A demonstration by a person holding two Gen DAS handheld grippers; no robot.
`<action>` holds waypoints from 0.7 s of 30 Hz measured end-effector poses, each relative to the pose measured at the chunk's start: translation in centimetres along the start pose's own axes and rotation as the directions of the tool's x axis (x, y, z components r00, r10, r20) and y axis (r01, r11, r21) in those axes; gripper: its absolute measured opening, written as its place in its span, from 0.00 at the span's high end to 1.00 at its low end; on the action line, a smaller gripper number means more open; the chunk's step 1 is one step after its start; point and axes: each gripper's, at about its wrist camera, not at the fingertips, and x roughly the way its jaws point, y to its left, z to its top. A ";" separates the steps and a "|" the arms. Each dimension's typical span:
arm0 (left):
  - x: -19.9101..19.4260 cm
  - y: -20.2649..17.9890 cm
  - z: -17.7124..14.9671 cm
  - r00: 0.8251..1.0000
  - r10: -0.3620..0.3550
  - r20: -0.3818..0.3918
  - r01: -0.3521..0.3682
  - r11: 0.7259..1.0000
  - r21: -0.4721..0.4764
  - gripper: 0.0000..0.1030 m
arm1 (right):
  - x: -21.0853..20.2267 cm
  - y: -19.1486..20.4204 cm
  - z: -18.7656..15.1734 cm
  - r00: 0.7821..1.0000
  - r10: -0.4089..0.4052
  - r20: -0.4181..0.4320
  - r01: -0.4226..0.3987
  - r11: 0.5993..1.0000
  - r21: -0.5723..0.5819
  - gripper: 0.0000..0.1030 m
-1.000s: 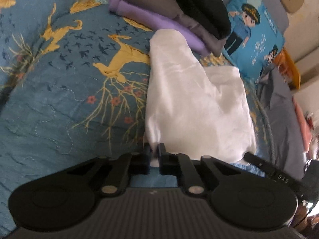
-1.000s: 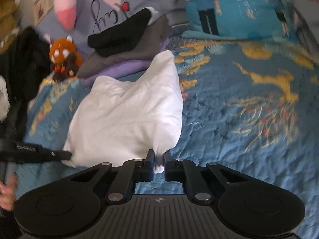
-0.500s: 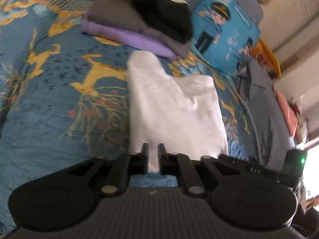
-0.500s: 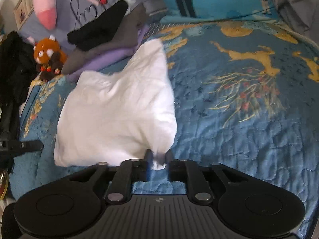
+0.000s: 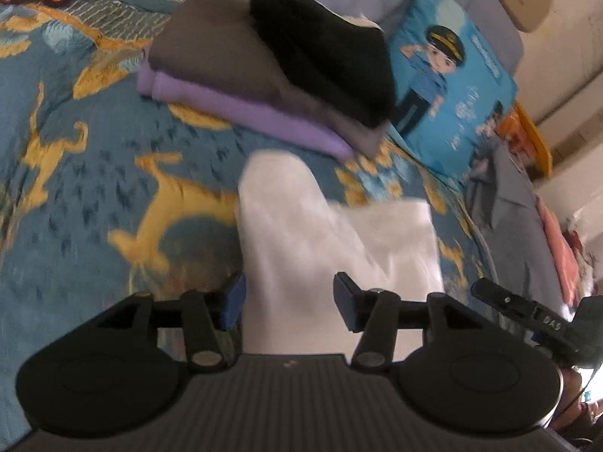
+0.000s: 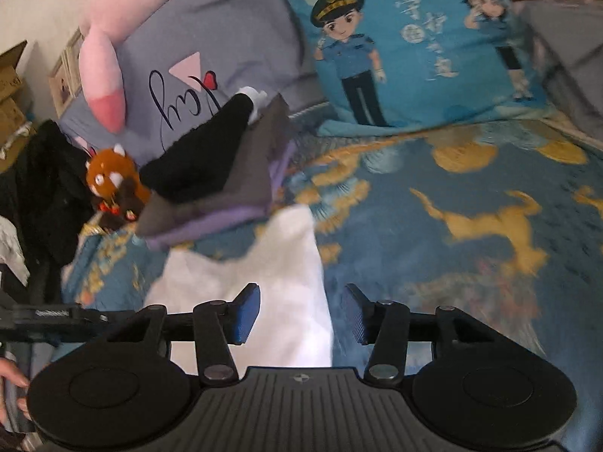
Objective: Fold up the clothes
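A white garment [image 5: 331, 248] lies folded on the blue patterned bedspread [image 5: 75, 203]. My left gripper [image 5: 290, 301] hovers over its near edge, jaws opening, the cloth below the gap and free of the pads. In the right wrist view the same white garment [image 6: 279, 282] lies under my right gripper [image 6: 301, 310], whose jaws are opening too, with the blue pads [image 6: 247, 310] clear of the fabric. The other gripper's tip shows at each view's edge.
A stack of folded clothes [image 5: 271, 64], purple under grey under black, sits just beyond the white garment. Blue cartoon pillow [image 6: 407, 37], grey pillow [image 6: 211, 49], pink plush [image 6: 101, 71] and a small brown plush [image 6: 109, 184] line the headboard side. Grey bedding [image 5: 508, 218] lies at right.
Both grippers were shut on the near edge of the white garment; both have let it go and opened, pulling back and lifting slightly. The garment now rests flat on the bed.
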 end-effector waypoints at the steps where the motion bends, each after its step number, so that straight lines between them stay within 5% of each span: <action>1: 0.6 0.1 0.8 1.000 0.006 0.002 -0.006 1.000 0.005 0.46 | 1.0 -0.1 0.7 1.000 0.010 -0.012 -0.010 1.000 -0.003 0.57; 9: 4.8 0.4 5.4 1.000 0.008 -0.019 -0.008 1.000 0.014 0.43 | 7.3 -1.0 3.8 0.993 0.042 -0.113 -0.038 0.998 0.041 0.60; 10: 5.2 0.4 5.5 1.000 0.004 -0.025 -0.003 1.000 0.009 0.45 | 7.8 -1.1 3.8 0.991 0.043 -0.128 -0.037 0.998 0.051 0.64; 12: 5.8 0.5 5.6 0.999 -0.001 -0.032 0.001 1.000 0.004 0.55 | 8.2 -1.1 3.7 0.991 0.045 -0.126 -0.038 0.998 0.054 0.92; 14: 6.3 0.8 5.6 1.000 -0.003 -0.030 0.003 1.000 -0.002 0.76 | 8.3 -1.2 3.5 0.992 0.043 -0.118 -0.036 0.997 0.061 0.96; 16: 6.5 1.3 5.5 0.999 -0.026 -0.025 0.025 0.999 -0.030 0.85 | 8.2 -1.1 3.2 0.994 0.037 -0.105 -0.031 0.998 0.062 0.97; 21: 5.2 0.8 5.1 0.999 -0.040 0.037 0.041 0.998 -0.039 0.87 | 6.5 0.5 3.4 0.999 0.015 -0.043 -0.015 1.000 -0.012 0.97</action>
